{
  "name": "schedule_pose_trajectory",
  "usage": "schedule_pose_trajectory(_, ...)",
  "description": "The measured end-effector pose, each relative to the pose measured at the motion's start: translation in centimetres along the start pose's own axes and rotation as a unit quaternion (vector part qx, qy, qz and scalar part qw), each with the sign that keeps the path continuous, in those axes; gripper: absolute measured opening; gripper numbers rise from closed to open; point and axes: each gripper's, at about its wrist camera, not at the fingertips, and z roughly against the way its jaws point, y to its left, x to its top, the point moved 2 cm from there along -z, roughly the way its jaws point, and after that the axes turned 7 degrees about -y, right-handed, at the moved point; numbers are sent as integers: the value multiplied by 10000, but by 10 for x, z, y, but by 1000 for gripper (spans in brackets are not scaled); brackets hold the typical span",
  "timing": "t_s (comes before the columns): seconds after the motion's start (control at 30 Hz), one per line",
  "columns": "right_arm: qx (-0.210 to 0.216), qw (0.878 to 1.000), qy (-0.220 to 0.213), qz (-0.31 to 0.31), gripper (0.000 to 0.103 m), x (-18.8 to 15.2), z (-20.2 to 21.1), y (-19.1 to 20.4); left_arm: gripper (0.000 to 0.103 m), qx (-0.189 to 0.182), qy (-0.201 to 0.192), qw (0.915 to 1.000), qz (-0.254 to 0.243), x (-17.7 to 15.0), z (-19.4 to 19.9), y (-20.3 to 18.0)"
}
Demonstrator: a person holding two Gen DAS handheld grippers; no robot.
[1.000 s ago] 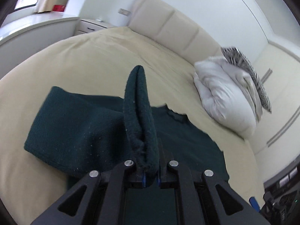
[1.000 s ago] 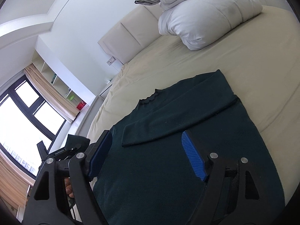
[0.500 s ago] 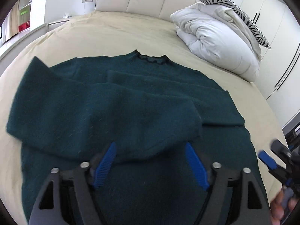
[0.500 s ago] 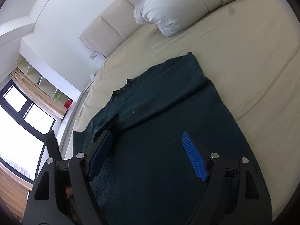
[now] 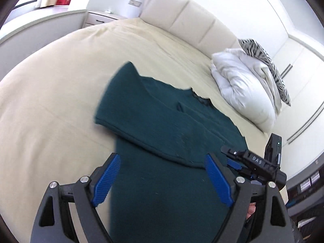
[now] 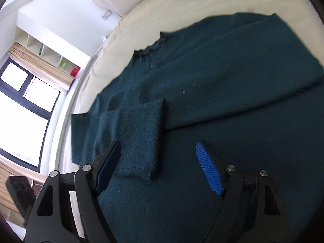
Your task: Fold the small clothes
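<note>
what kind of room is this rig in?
Almost certainly a bedroom: the dark green sweater lies on a bed with a padded headboard, a white duvet bundle piled near it, and a nightstand beside.

We could read only one marking, the white letters "DAS" printed on the black body of the right gripper [image 5: 232, 163] where it showed in the left wrist view, and we found nothing else legible in either view.
</note>
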Motion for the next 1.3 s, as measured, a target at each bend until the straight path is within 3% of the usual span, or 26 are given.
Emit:
schedule_pose_trajectory(0.03,-94,9997,-32,202,67,1,-6,8,87,26,-32,10000,38,2,1,5)
schedule_pose_trajectory(0.1,-229,9983,86,523,40,2,-19,22,86,51,-52,9998,172,4,2,15)
schedule_pose_trajectory(0.17,-401,9962,127,757,31,3,-25,33,86,42,-87,9996,278,6,3,21)
schedule_pose_trajectory(0.27,-454,9929,141,1087,8,2,-25,46,86,51,-119,9993,344,7,2,27)
schedule_pose_trajectory(0.53,-390,9900,121,1352,6,6,0,70,86,89,-209,9985,491,18,2,37)
schedule_pose_trajectory(0.73,-226,9840,-380,1725,6,42,38,87,86,287,-458,9968,586,45,-2,48)
schedule_pose_trajectory(0.87,-467,9838,-582,1632,6,79,40,58,86,438,-510,9971,351,69,-21,48)
schedule_pose_trajectory(0.97,-514,9898,-309,1289,6,98,16,19,86,559,-277,9977,250,81,-49,48)
schedule_pose_trajectory(1.07,-552,9929,-56,1056,6,97,-3,-7,86,715,-147,9973,59,89,-76,43)
schedule_pose_trajectory(1.17,-375,9945,-80,972,6,92,-11,-11,86,887,170,9959,-6,94,-111,44)
schedule_pose_trajectory(1.2,-300,9956,-61,884,6,92,-12,-13,84,893,269,9956,14,94,-121,43)
schedule_pose_trajectory(1.27,-260,9963,-57,817,6,92,-17,-18,67,935,459,9946,-18,95,-141,42)
schedule_pose_trajectory(1.3,-232,9967,-40,782,6,93,-18,-19,52,968,533,9939,-42,96,-149,41)
